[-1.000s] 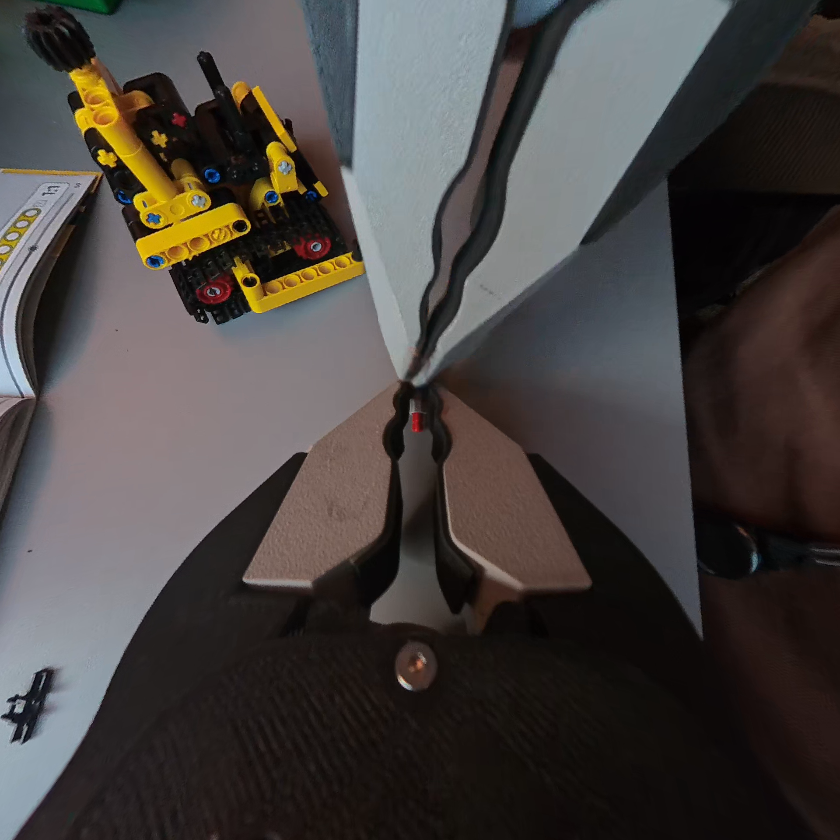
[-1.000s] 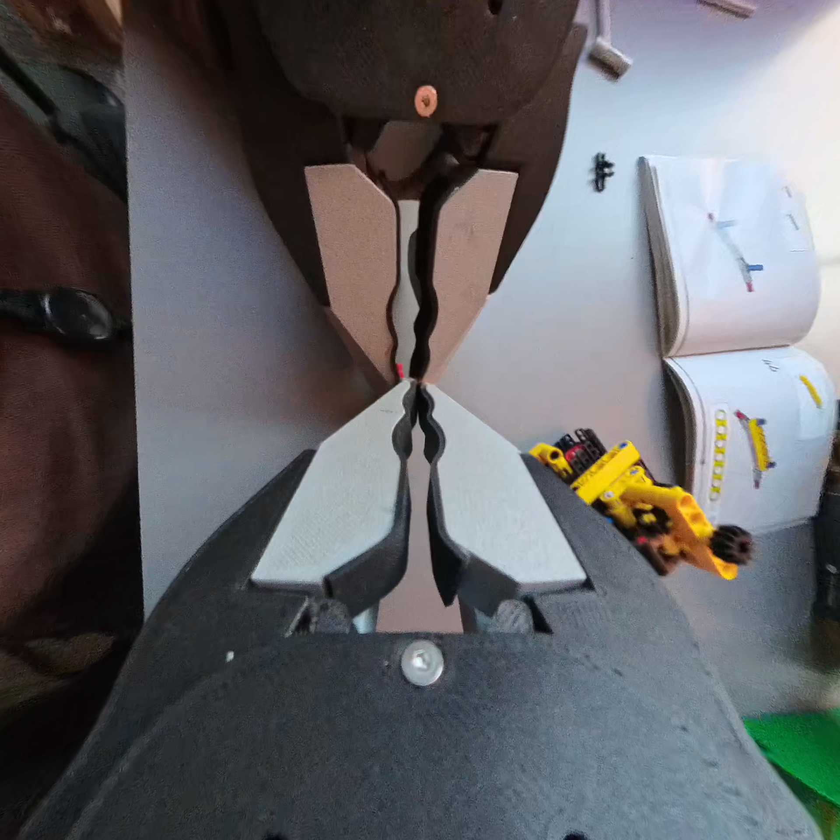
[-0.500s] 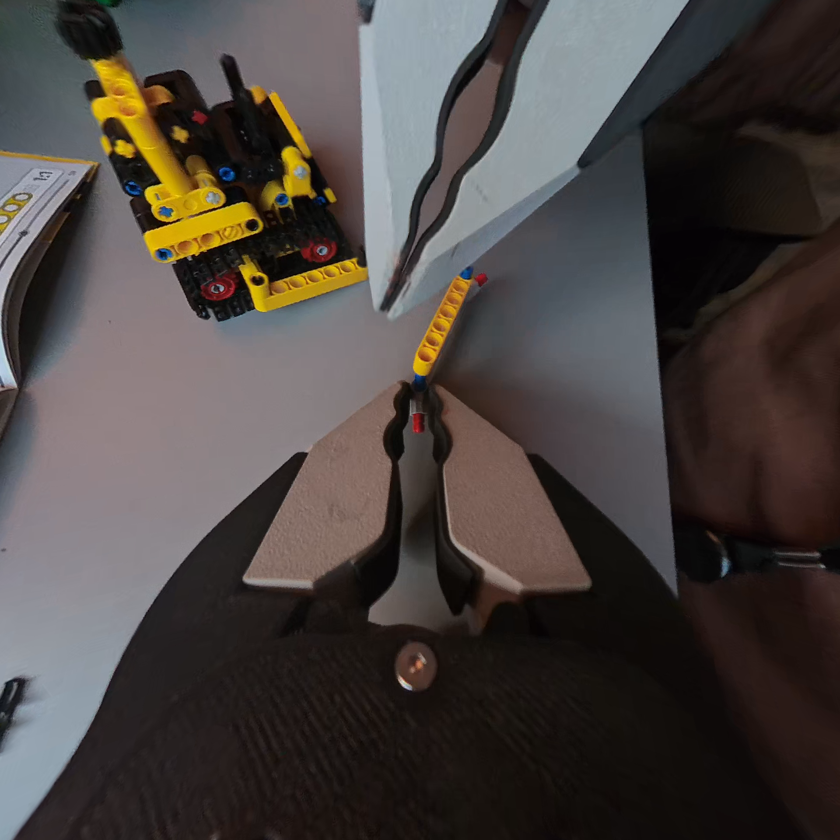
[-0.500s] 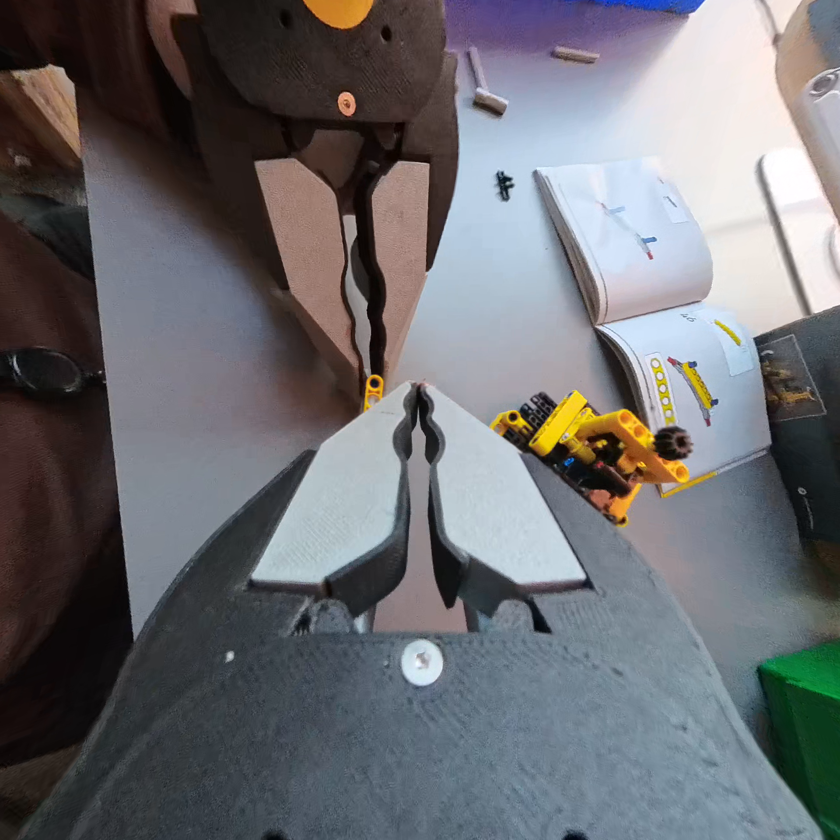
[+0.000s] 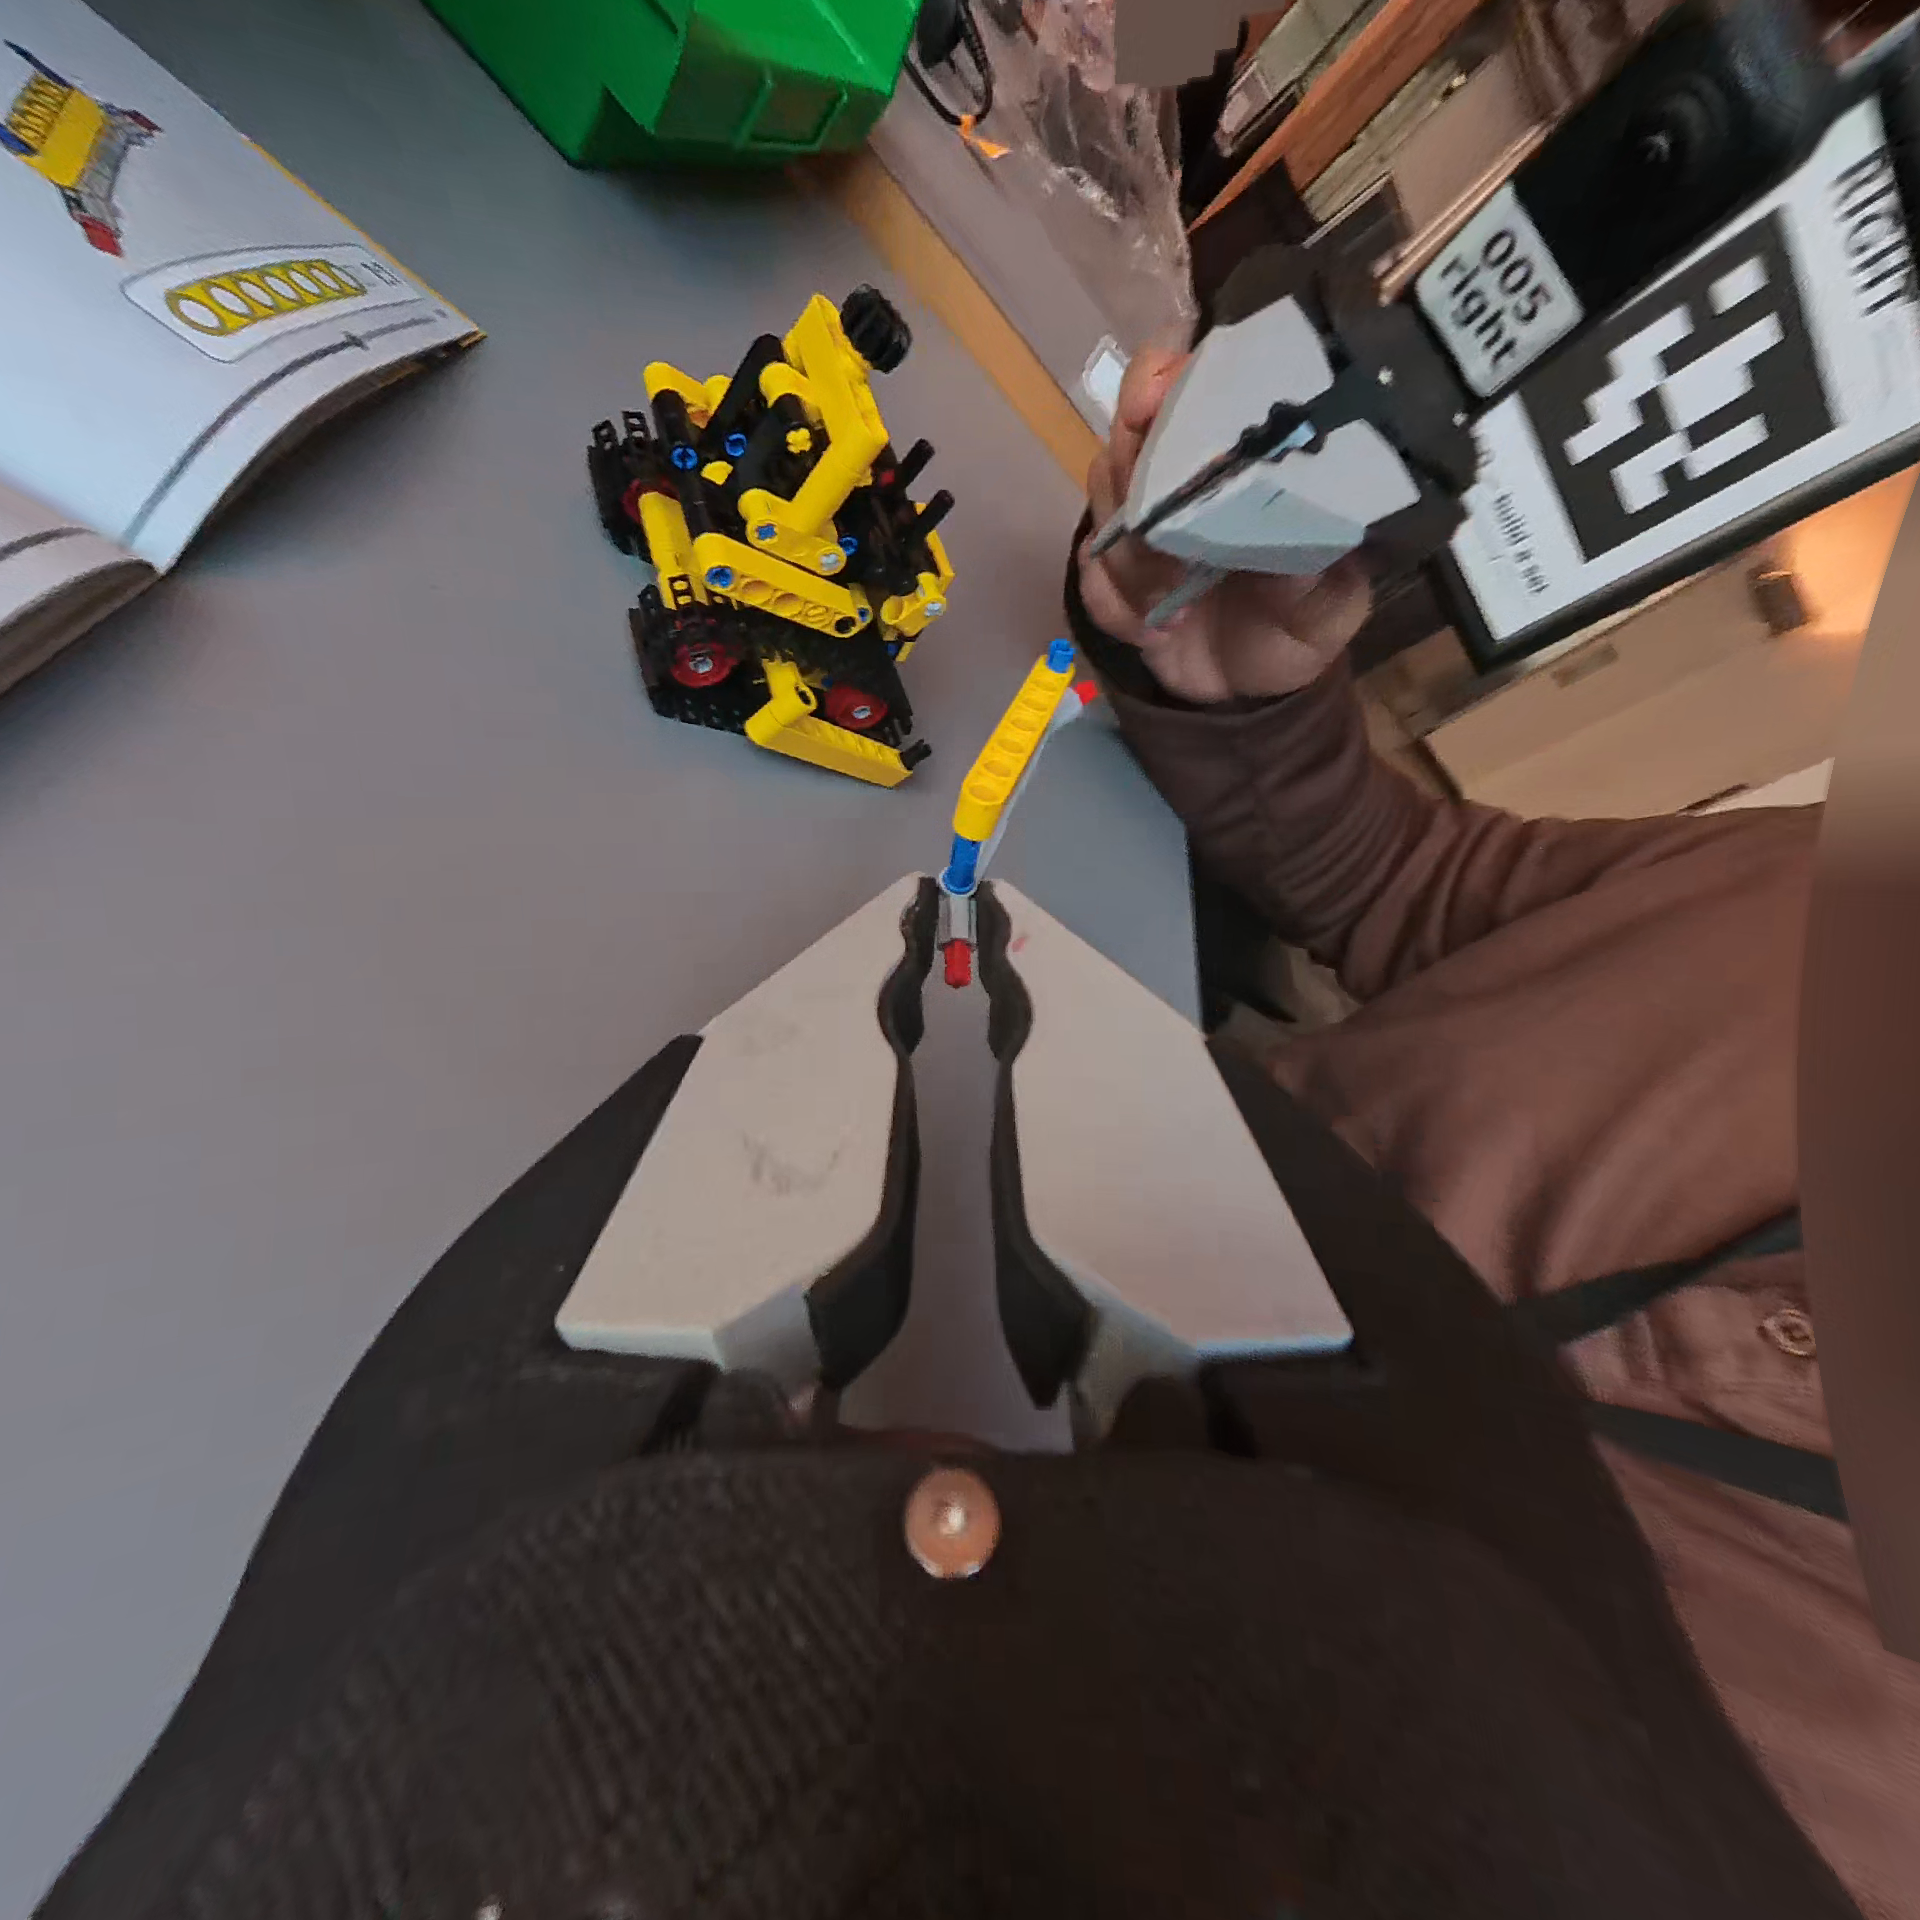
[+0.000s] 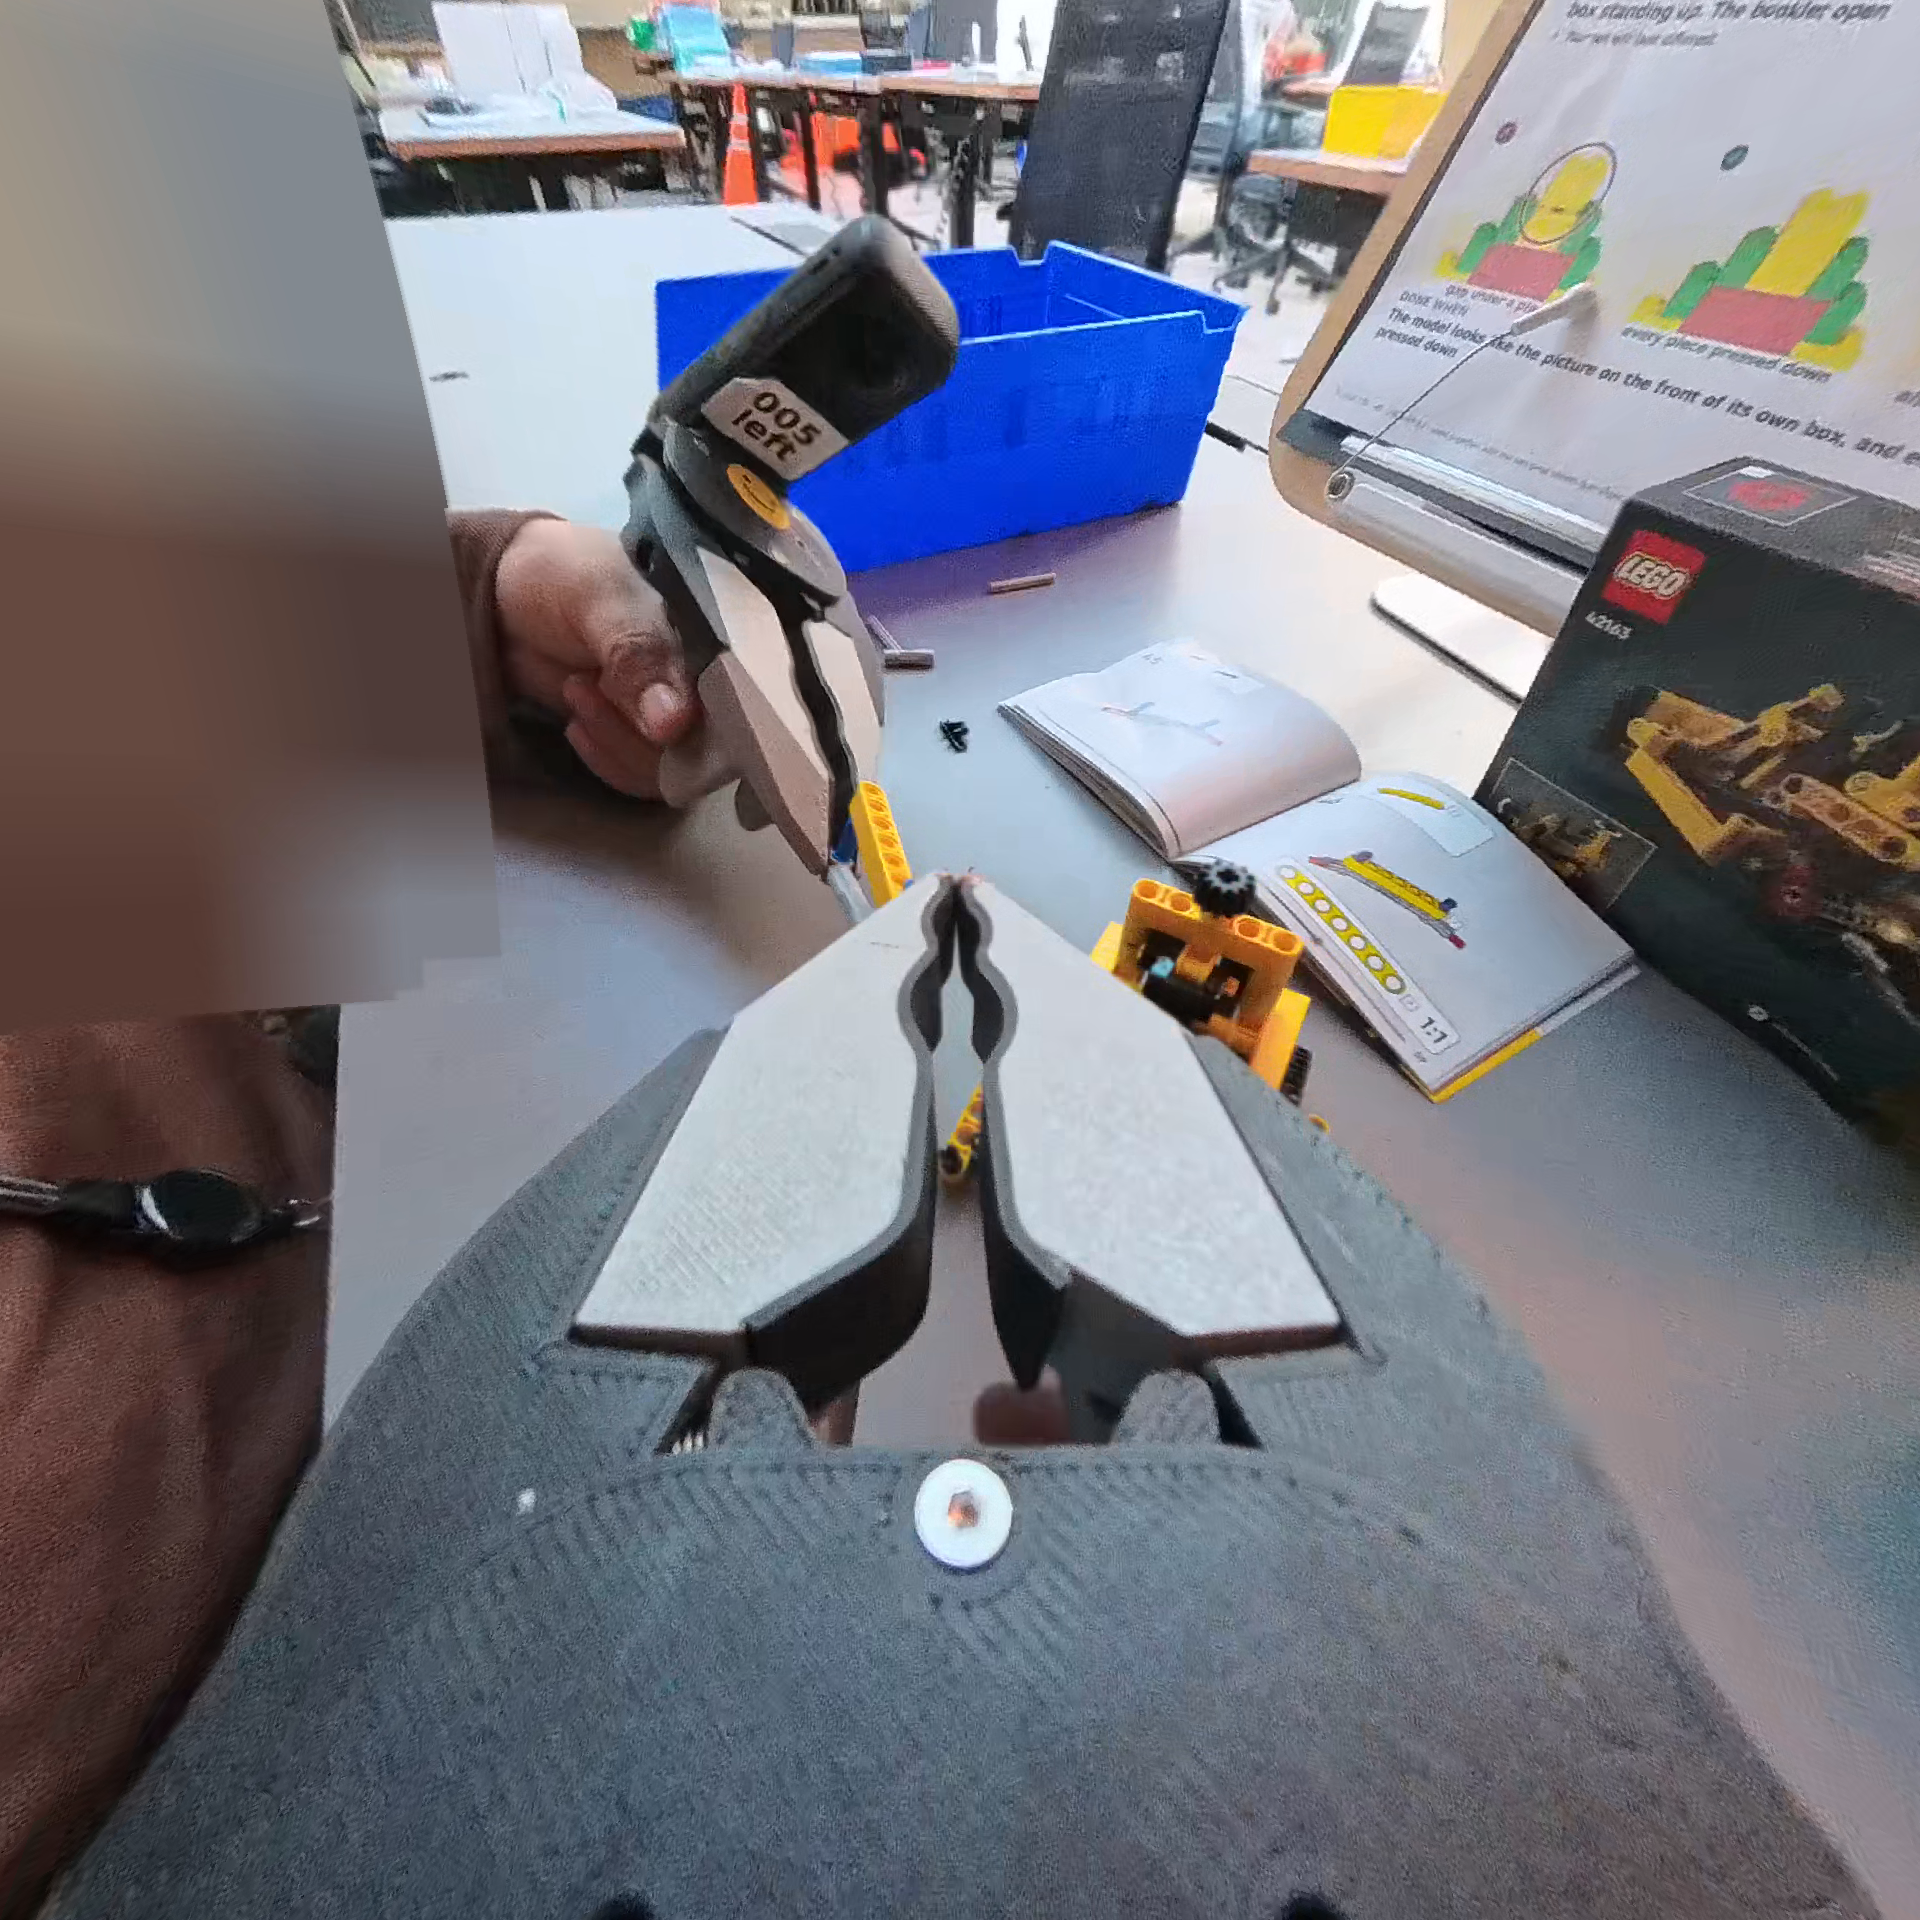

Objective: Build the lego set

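My left gripper (image 5: 956,902) is shut on the grey and red end of a small assembly: a yellow holed beam (image 5: 1013,740) with blue pins that sticks out forward above the grey table (image 5: 312,935). The same beam (image 6: 881,840) shows in the right wrist view, at the left gripper's tip (image 6: 834,854). The yellow and black bulldozer model (image 5: 774,551) stands on the table just beyond, and also shows in the right wrist view (image 6: 1205,966). My right gripper (image 6: 961,883) is shut and empty. It is held raised, up and to the right of the beam, in the left wrist view (image 5: 1117,535).
An open instruction booklet (image 6: 1351,862) lies right of the model, with the set's dark box (image 6: 1745,769) beside it. A blue bin (image 6: 1039,416) and a propped sheet on a stand (image 6: 1610,260) are behind. A green bin (image 5: 707,73) sits past the model. A small black piece (image 6: 954,735) lies loose.
The two grippers were tip to tip. My right gripper has drawn back and lifted away, baring the yellow beam, which stays in my left gripper. Both views now look across the table.
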`<state>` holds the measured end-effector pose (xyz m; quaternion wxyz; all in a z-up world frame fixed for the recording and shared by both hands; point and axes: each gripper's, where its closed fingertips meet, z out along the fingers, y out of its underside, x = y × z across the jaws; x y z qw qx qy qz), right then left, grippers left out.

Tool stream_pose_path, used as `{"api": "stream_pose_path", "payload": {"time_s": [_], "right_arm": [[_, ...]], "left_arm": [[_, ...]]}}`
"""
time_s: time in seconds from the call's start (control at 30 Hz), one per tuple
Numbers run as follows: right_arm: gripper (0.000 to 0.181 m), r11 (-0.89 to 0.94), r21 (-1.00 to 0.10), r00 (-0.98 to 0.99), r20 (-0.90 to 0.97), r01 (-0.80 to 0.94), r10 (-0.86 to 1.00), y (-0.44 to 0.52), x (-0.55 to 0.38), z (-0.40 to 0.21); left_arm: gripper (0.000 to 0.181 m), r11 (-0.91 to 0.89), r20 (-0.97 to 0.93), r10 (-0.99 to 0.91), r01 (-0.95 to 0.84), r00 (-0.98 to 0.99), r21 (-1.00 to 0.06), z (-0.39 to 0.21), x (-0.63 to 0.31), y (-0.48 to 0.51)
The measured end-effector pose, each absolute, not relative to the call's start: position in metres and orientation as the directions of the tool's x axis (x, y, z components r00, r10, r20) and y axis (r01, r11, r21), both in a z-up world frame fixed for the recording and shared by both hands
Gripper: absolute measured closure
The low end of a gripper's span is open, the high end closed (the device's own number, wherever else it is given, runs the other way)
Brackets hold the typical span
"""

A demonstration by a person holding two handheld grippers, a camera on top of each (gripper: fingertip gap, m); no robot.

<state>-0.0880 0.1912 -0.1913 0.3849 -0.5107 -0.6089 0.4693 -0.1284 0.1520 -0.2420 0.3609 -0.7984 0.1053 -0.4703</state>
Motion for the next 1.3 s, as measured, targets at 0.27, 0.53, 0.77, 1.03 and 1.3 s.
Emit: {"api": "stream_pose_path", "payload": {"time_s": [0.27,0.53,0.77,1.03,1.3], "right_arm": [[0.148,0.036,-0.923,-0.201,-0.045,0.383,0.979,0.177,-0.092,-0.234],[0.143,0.120,-0.870,-0.230,0.008,0.478,0.973,0.158,-0.095,-0.253],[0.177,0.088,-0.890,-0.290,-0.051,0.448,0.956,0.142,-0.099,-0.246],[0.178,-0.198,-0.928,-0.232,-0.277,0.315,0.932,0.156,-0.101,-0.216],[0.179,-0.569,-0.822,-0.303,-0.546,0.018,0.781,0.165,-0.103,-0.172]], "left_arm": [[0.177,-0.608,0.403,-0.601,-0.068,0.690,-0.791,-0.254,-0.130,0.148],[0.177,-0.613,0.375,-0.628,-0.137,0.682,-0.778,-0.261,-0.130,0.137],[0.177,-0.592,0.337,-0.663,-0.193,0.668,-0.782,-0.263,-0.125,0.131],[0.157,-0.475,0.316,-0.676,-0.067,0.665,-0.877,-0.229,-0.128,0.141],[0.153,-0.460,0.498,-0.690,0.214,0.525,-0.862,-0.191,-0.115,0.142]]}}
